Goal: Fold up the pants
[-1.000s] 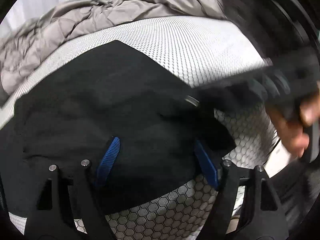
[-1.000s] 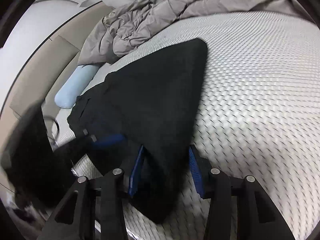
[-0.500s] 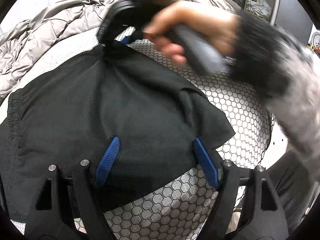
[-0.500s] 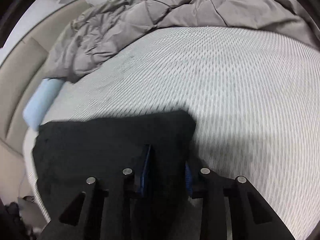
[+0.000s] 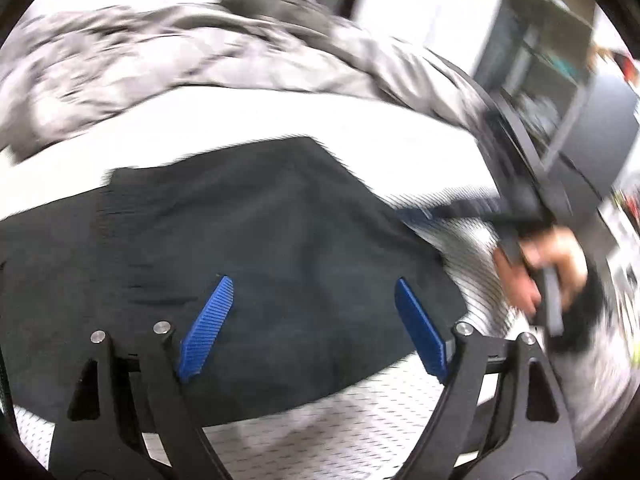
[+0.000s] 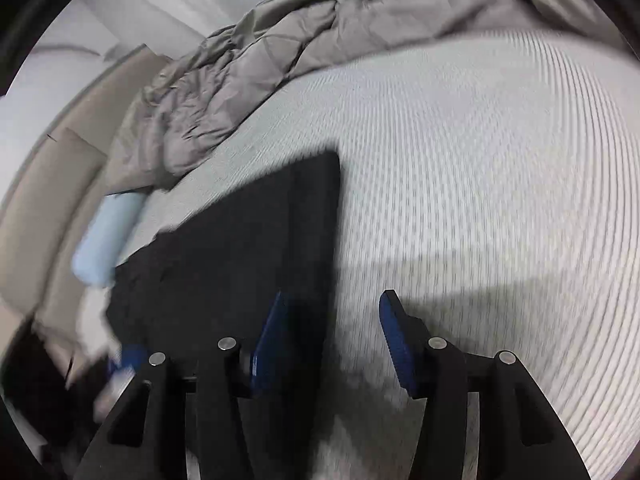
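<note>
The black pants point(image 5: 260, 248) lie folded flat on the white mesh mattress point(image 5: 360, 420). My left gripper point(image 5: 314, 330) hovers over their near part, jaws opening wide, and the blue pads point(image 5: 208, 328) press on nothing. In the right wrist view the pants point(image 6: 240, 260) reach away to the left. My right gripper point(image 6: 332, 336) straddles their right edge with jaws opening: one pad is over the cloth, the other pad point(image 6: 394, 336) over bare mattress point(image 6: 480, 200), neither pressing. A hand point(image 5: 540, 276) holding the right gripper shows blurred at the right of the left wrist view.
A crumpled grey quilt point(image 6: 280, 60) is piled at the far side of the bed. A pale blue roll pillow point(image 6: 104, 240) lies by the beige headboard point(image 6: 48, 184). Dark shelving point(image 5: 560, 92) stands past the bed's right edge.
The right gripper has let go of the pants' far corner and drawn back to the right, its jaws wider. The left gripper has swung and lifted a little; the pants now lie flat.
</note>
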`<action>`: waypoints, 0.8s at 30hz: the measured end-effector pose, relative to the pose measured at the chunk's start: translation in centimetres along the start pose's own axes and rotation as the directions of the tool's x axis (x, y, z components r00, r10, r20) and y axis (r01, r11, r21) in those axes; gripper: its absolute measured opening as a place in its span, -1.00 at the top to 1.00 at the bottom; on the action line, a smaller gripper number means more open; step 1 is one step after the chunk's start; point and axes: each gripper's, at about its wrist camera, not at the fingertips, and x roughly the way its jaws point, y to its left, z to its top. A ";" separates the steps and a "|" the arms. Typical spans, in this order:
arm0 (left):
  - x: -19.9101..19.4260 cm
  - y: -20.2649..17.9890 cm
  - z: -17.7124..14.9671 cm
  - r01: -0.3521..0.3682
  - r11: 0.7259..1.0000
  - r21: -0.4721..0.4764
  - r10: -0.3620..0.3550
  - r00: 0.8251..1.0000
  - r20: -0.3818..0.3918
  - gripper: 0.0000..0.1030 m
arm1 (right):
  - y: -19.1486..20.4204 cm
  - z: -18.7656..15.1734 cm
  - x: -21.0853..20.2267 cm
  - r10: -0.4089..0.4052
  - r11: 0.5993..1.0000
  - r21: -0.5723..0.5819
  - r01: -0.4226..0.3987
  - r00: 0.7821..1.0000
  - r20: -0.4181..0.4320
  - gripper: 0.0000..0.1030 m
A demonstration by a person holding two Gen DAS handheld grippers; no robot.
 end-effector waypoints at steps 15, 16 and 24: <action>0.9 4.0 0.1 -0.100 0.992 0.074 0.100 0.995 0.007 -0.58 | 7.7 -4.4 -3.3 -0.093 0.948 -0.289 0.134 0.984 0.151 0.56; 2.0 3.5 -0.1 -0.084 0.990 0.109 0.088 0.996 -0.032 -0.55 | 9.0 -5.3 -2.7 -0.077 0.936 -0.331 0.119 0.987 0.139 0.55; 2.2 7.3 -3.1 -0.083 0.987 0.140 0.100 0.987 -0.125 -0.41 | 9.8 -9.2 1.0 -0.269 0.752 -0.607 0.259 0.960 0.078 0.53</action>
